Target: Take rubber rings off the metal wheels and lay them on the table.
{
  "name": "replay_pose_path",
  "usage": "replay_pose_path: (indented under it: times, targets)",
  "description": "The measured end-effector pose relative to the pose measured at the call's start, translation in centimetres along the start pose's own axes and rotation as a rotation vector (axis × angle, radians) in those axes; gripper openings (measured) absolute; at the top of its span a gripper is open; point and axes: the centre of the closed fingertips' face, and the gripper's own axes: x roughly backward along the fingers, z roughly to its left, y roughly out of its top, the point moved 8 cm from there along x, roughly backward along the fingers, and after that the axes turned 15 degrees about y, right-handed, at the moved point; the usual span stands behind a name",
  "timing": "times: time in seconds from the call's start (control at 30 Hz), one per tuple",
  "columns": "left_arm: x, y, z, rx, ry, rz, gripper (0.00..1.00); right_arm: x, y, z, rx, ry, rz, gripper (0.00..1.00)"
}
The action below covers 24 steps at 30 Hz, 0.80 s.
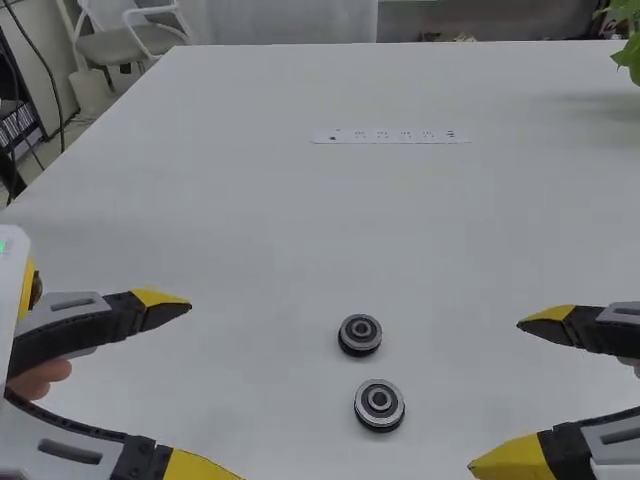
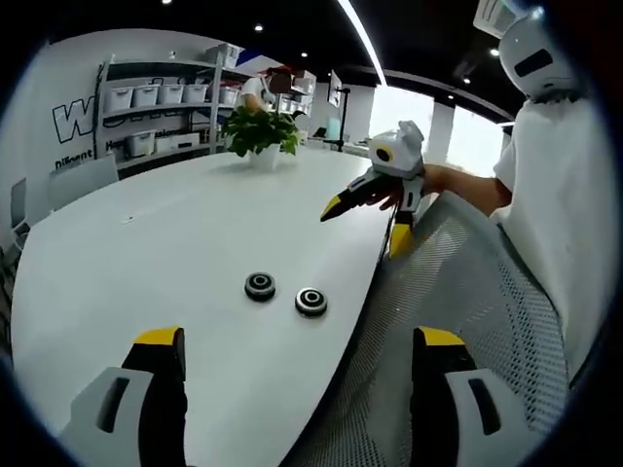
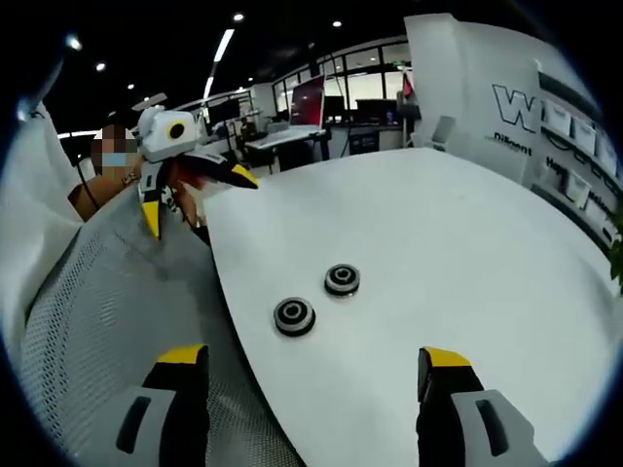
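Observation:
Two small metal wheels, each with a black rubber ring around its rim, lie flat on the white table (image 1: 300, 220). The farther wheel (image 1: 360, 334) (image 2: 259, 285) (image 3: 342, 279) sits just beyond the nearer wheel (image 1: 379, 404) (image 2: 311, 301) (image 3: 294, 315), which is close to the table's front edge. My left gripper (image 1: 205, 390) (image 2: 297, 342) (image 3: 201, 204) hovers open to the left of them, holding nothing. To the right of the wheels my right gripper (image 1: 497, 393) (image 3: 311, 358) (image 2: 360, 233) is open too, with nothing between its yellow-tipped jaws.
A flat white strip (image 1: 390, 136) with small markings lies mid-table, well beyond the wheels. A potted plant (image 2: 258, 131) (image 1: 630, 50) stands at the far right end. Chairs (image 1: 130, 40) stand past the far left corner. The table's front edge (image 2: 365, 292) runs close to the nearer wheel.

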Motion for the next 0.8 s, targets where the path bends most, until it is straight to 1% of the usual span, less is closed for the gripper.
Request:
replay_pose_path:
  times: [0.07,0.17,0.3,0.37,0.47,0.57,0.67,0.73,0.77,0.8]
  targets:
    - [0.1,0.5,0.0,-0.030,0.001,-0.004,0.96,0.2,0.8,-0.1,0.010,-0.002,-0.004,0.87]
    - [0.1,1.6,0.0,-0.065,-0.008,-0.014,0.95,0.3,2.3,-0.2,0.031,0.008,-0.038,0.87]
    - [-0.1,3.0,-0.1,-0.102,-0.022,-0.039,0.95,0.2,3.5,-0.5,0.060,0.012,-0.046,0.83]
    - [-0.3,4.2,-0.4,-0.140,-0.035,-0.058,0.95,0.0,4.3,-0.5,0.086,0.036,-0.058,0.80]
    - [-0.4,5.3,-0.5,-0.183,-0.047,-0.080,0.94,-0.3,5.3,-0.6,0.108,0.053,-0.054,0.77]
    - [-0.8,6.1,-0.3,-0.196,-0.053,-0.099,0.93,-0.8,6.4,-0.6,0.157,0.072,-0.052,0.73]
    - [-1.5,6.9,-0.1,-0.211,-0.049,-0.115,0.92,-1.4,7.2,-0.6,0.189,0.092,-0.044,0.70]
    - [-2.1,7.4,-0.2,-0.229,-0.063,-0.140,0.92,-1.9,7.7,-0.6,0.225,0.116,-0.049,0.66]
    - [-2.5,7.7,-0.2,-0.223,-0.075,-0.160,0.91,-2.1,7.8,-0.5,0.233,0.128,-0.050,0.63]
    - [-2.9,7.8,-0.2,-0.210,-0.077,-0.171,0.89,-2.5,7.8,-0.6,0.234,0.140,-0.048,0.63]
